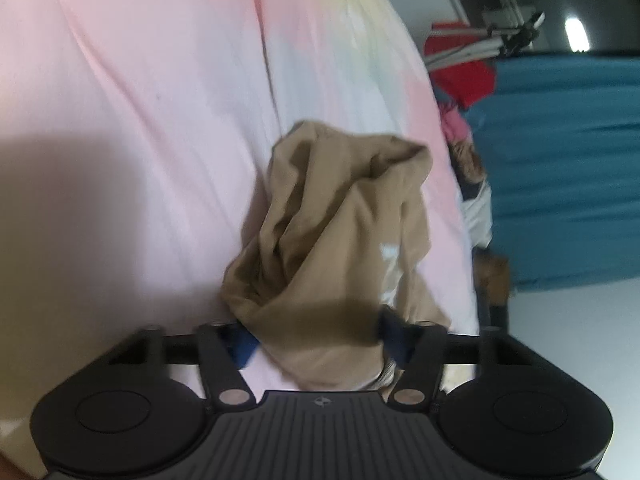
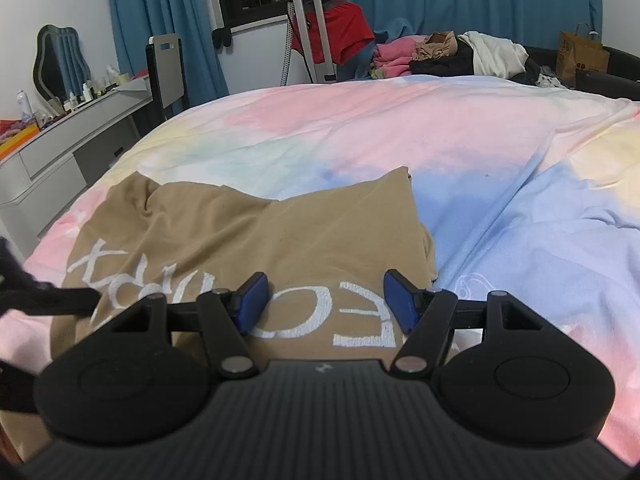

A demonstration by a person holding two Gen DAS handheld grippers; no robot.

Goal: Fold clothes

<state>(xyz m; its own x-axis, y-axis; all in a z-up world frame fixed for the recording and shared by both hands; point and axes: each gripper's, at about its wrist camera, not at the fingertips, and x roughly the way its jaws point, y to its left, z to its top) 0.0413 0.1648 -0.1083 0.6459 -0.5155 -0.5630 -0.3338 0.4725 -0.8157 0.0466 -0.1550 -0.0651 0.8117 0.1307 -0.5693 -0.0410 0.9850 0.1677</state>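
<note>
I see a soft tan T-shirt (image 2: 256, 236) with white embroidered lettering, lying rumpled on the pastel tie-dye duvet (image 2: 400, 128). My left gripper (image 1: 316, 336) has bunched shirt fabric between its spread blue pads (image 1: 394, 330); whether it grips, I cannot tell. My right gripper (image 2: 325, 304) hovers wide apart over the lettering, holding nothing.

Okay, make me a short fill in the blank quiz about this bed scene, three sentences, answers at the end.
1. The tan shirt has ____ lettering stitched on it.
2. The right gripper hovers with its jaws ____ above the shirt.
3. The curtains behind the bed are ____.

Answers: white; open; blue
</note>
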